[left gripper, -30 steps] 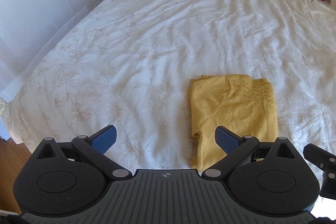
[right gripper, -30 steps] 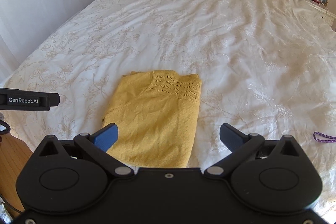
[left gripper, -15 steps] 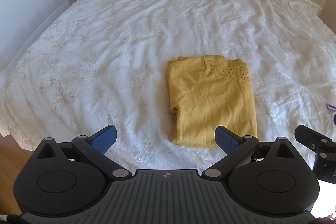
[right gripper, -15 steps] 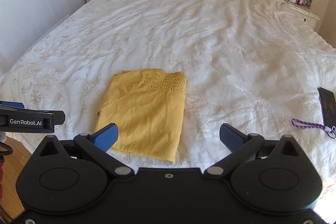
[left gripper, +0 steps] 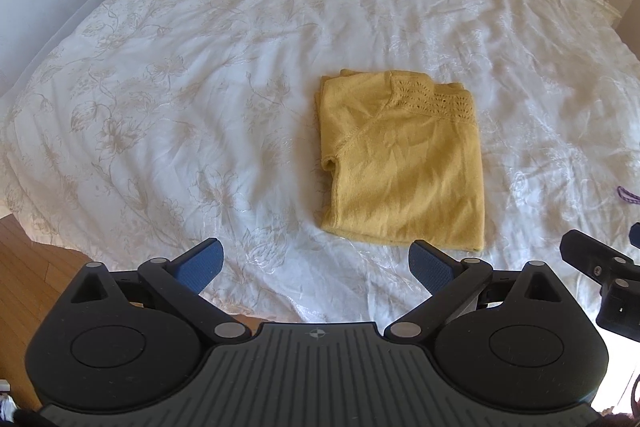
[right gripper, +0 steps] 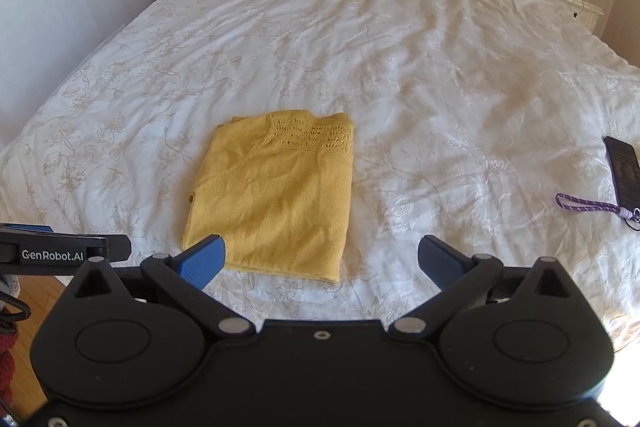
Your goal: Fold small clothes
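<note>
Both grippers pulled back from yellow sweater (left gripper: 404, 167): left gripper (left gripper: 316, 263) and right gripper (right gripper: 320, 259) now sit nearer the bed's edge. Phone (right gripper: 622, 167) now shows at far right.

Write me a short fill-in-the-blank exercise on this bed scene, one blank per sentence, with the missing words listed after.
1. The folded top lying on the bed is ____ in colour.
2. Both the left gripper and the right gripper have their jaws ____.
3. The cord lying near the bed's right edge is ____ in colour.

Missing words: yellow; open; purple
</note>
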The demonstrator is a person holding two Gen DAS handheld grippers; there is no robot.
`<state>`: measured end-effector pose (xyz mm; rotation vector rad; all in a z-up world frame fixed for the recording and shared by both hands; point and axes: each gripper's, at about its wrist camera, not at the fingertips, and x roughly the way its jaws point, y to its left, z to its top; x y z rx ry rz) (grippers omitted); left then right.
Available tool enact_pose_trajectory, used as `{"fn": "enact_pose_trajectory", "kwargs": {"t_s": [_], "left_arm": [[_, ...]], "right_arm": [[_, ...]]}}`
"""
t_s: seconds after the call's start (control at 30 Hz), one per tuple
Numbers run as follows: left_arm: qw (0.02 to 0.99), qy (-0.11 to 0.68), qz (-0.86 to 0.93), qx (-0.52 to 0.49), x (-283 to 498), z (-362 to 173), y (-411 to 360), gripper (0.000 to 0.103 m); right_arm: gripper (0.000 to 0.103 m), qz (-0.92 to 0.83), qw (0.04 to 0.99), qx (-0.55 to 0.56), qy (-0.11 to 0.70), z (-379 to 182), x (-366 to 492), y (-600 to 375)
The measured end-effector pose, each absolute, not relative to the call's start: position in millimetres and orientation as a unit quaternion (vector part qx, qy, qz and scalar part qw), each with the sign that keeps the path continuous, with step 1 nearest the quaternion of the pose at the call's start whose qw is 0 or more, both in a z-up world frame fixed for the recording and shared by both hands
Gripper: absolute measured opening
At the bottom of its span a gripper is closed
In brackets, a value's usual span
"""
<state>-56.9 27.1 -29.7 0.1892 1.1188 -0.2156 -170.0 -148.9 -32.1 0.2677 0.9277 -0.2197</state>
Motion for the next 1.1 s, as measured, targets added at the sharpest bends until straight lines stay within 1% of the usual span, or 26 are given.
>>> {"fn": "enact_pose_trajectory", "kwargs": {"t_s": [0.4,1.1], "left_arm": [[0.831,0.537,-0.111,0.098,-60,-33,23,0.100],[0.822,0.544,-0.130,0.107,-56,-36,16,0.100]], "right_arm": [[0.102,-0.115,0.882,0.135,0.437,-28,-178,-153],[0.102,-0.109,0.880,0.143,0.439,-29,-167,-146]]}}
